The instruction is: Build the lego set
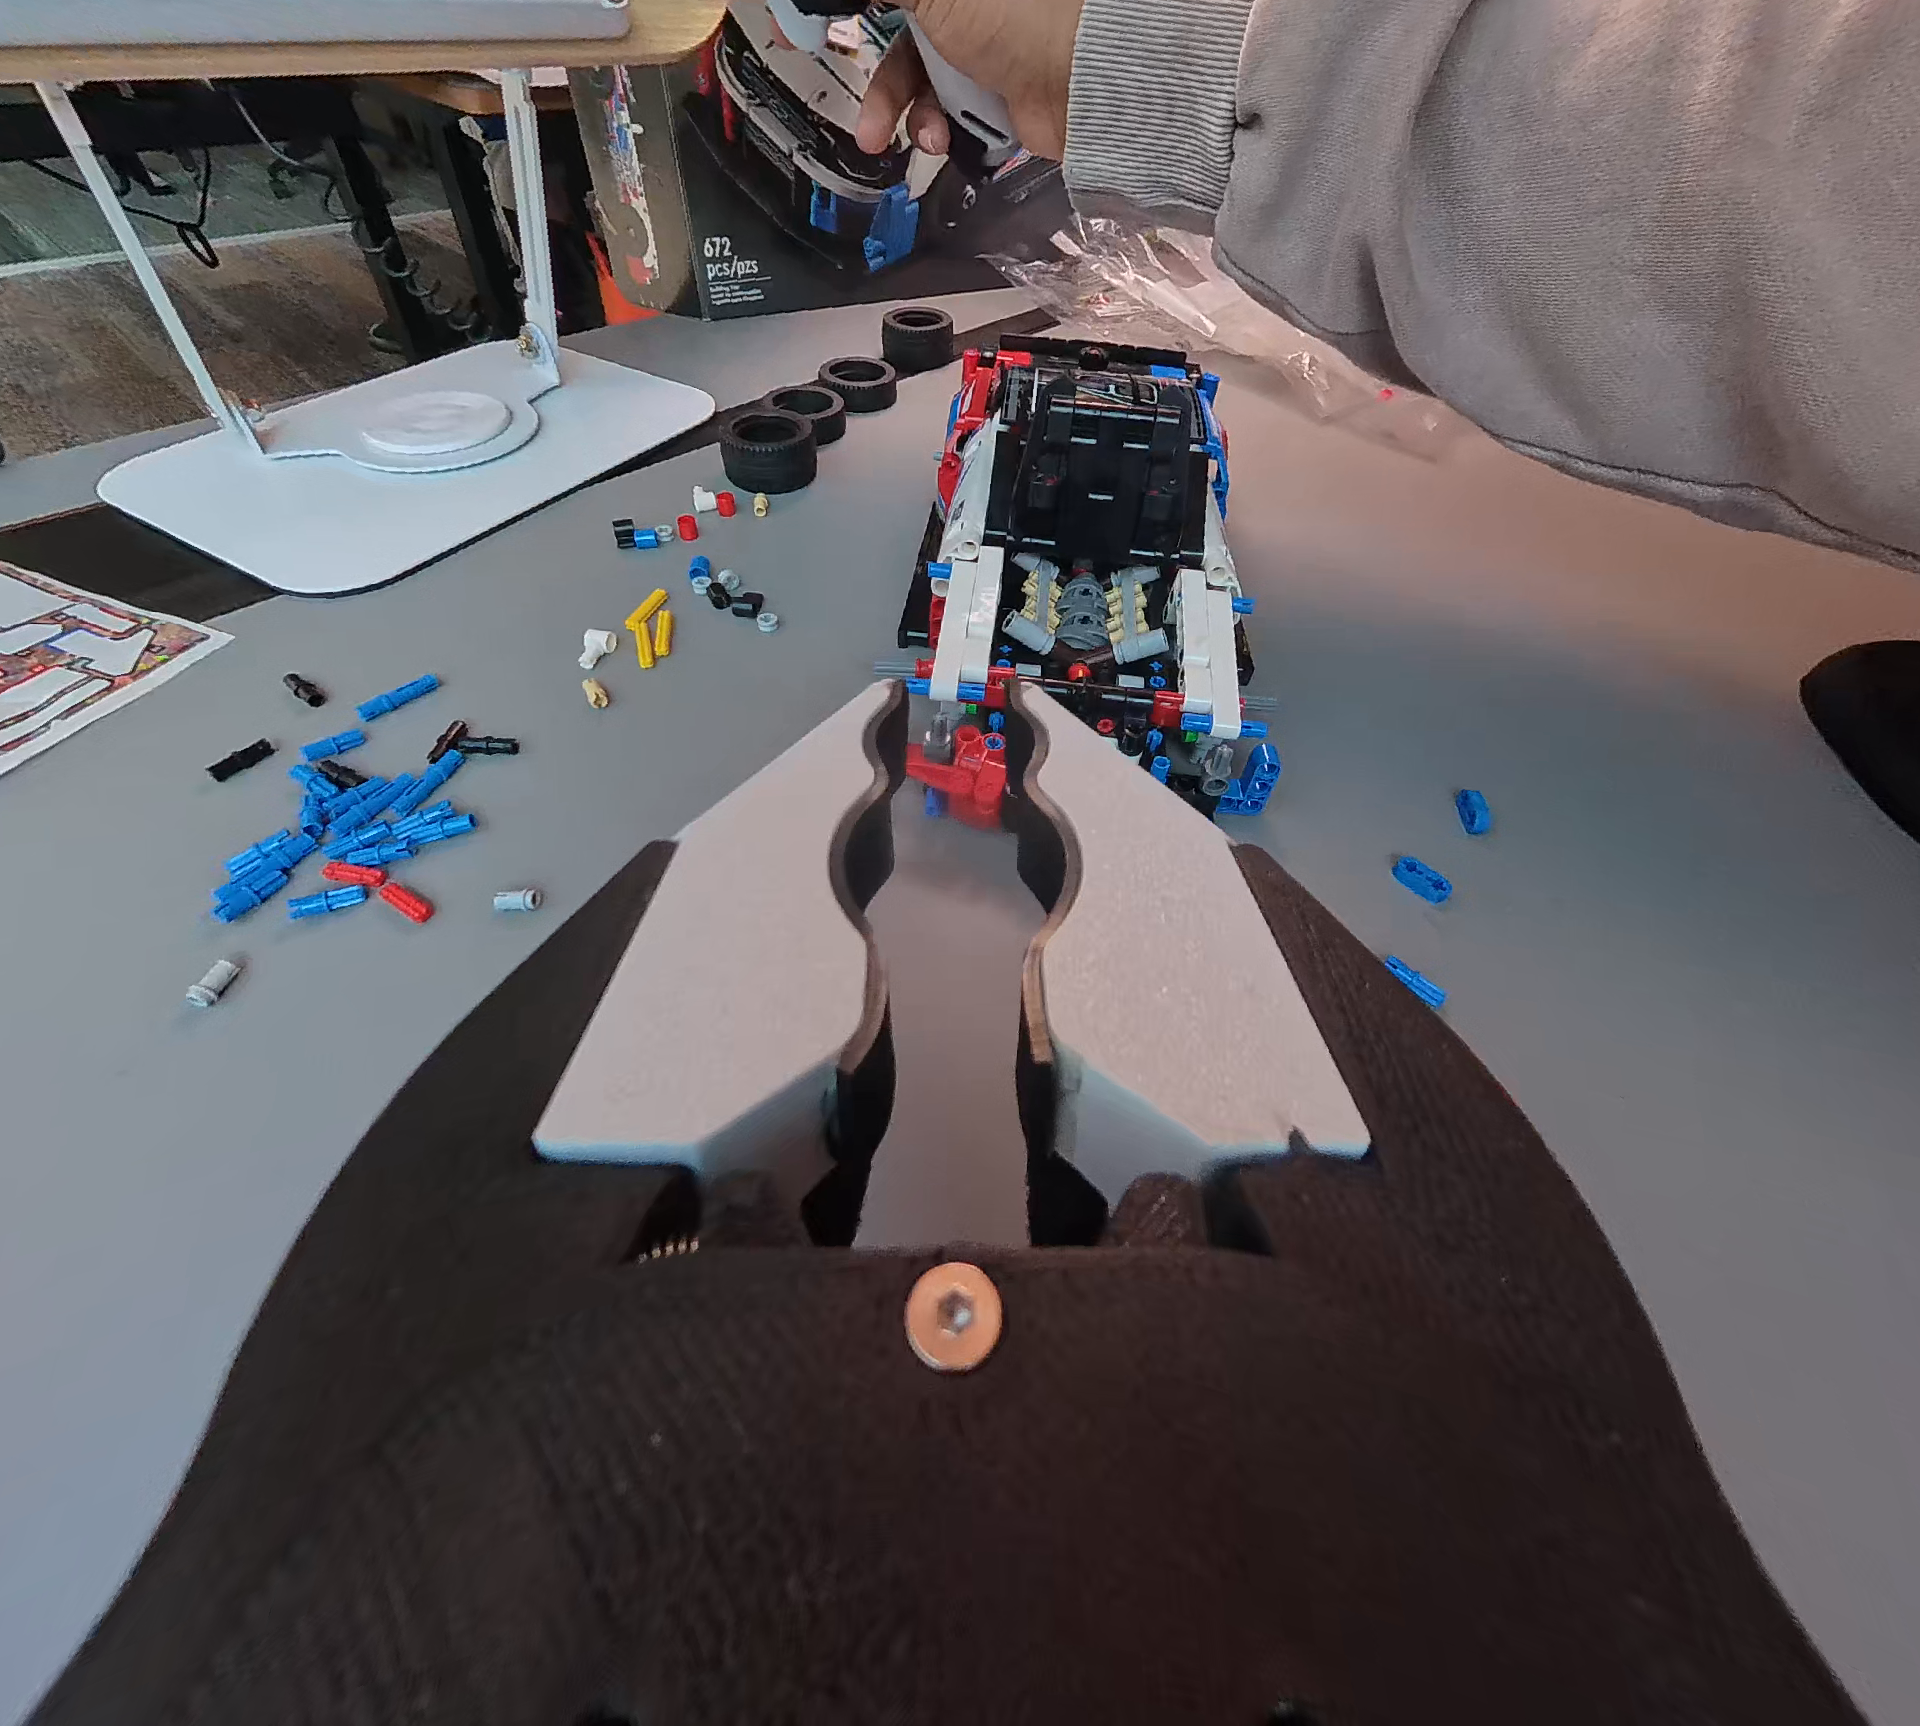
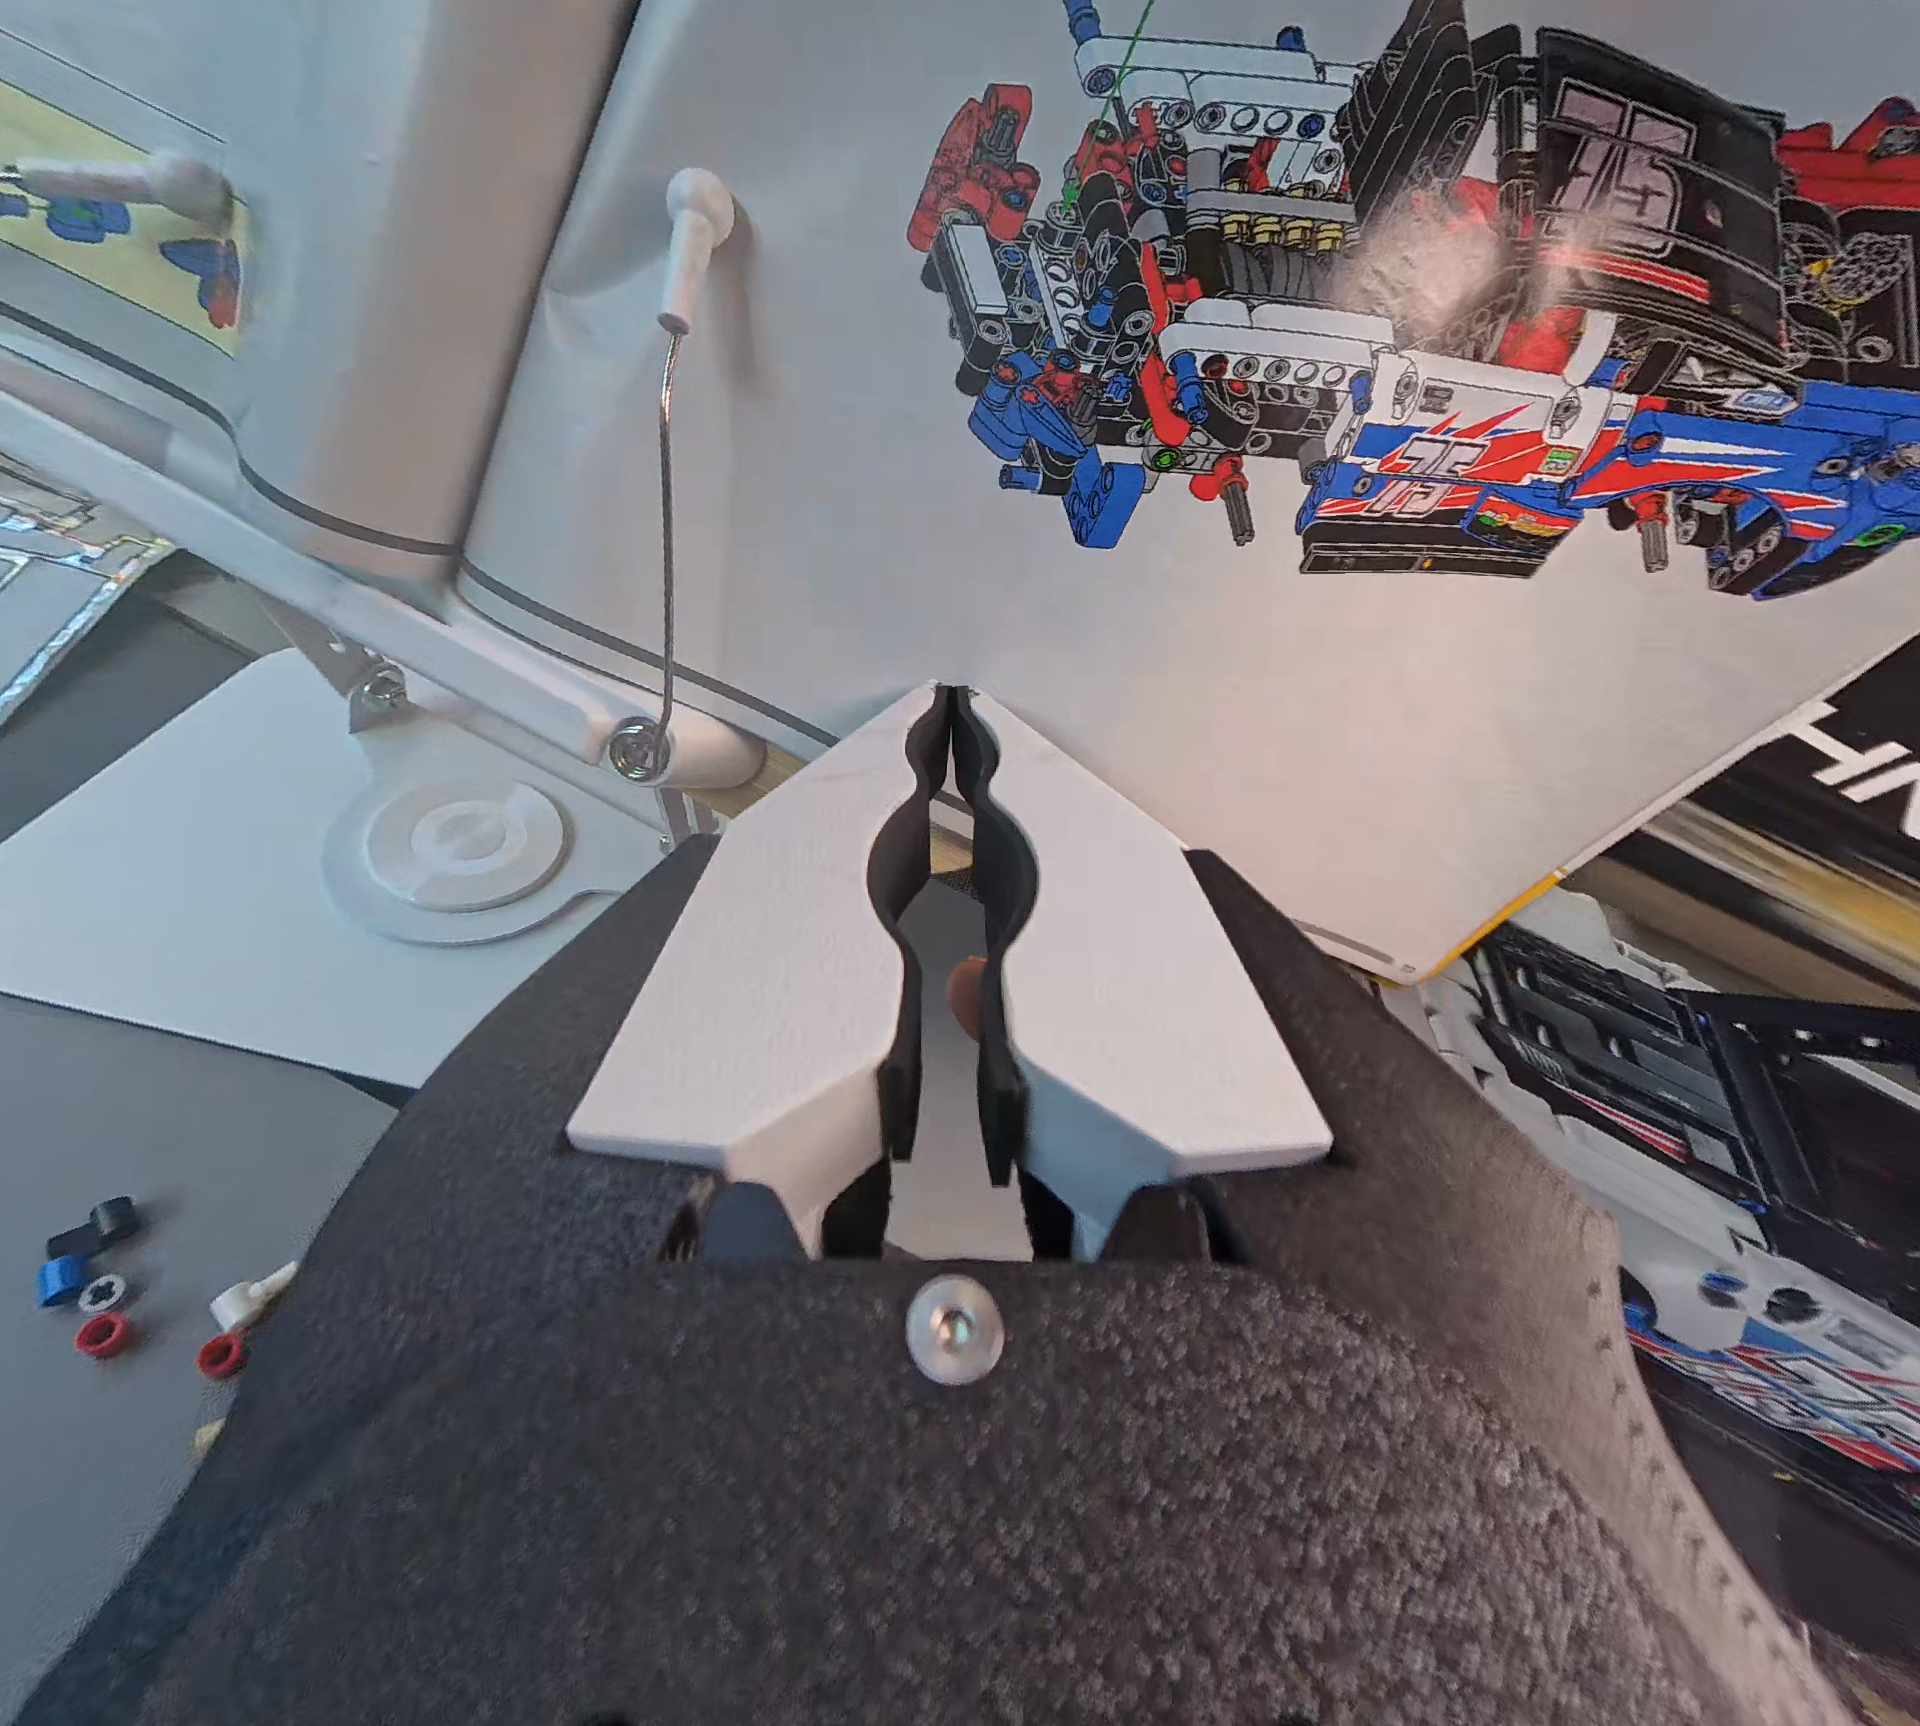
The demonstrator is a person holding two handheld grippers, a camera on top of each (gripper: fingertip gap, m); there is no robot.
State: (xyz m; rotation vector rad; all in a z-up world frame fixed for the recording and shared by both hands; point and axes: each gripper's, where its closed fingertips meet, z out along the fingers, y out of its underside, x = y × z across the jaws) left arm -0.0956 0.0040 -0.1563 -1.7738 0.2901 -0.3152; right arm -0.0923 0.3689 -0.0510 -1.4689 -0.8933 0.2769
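Nearest us is the coarse black printed body of the left gripper (image 1: 954, 700), its smooth white fingers (image 1: 769, 928) with wavy black pads standing a moderate gap apart, empty, tips just short of the red front block of the lego car (image 1: 1086, 554). We see the car resting on the matte grey worktop (image 1: 1558, 1105), boxy, with white side panels, a black roof and a grey engine. Left of it lie a heap of ridged blue pins (image 1: 353, 829), two yellow pieces (image 1: 649, 627) and four ribbed black tyres (image 1: 831, 403) in a row. The right gripper (image 2: 951, 694), held in a hand (image 1: 977, 35) with a grey knit cuff, has its tips pinched together on the lower edge of the glossy instruction booklet (image 2: 1247, 637) page, propped on a white stand (image 1: 416, 471).
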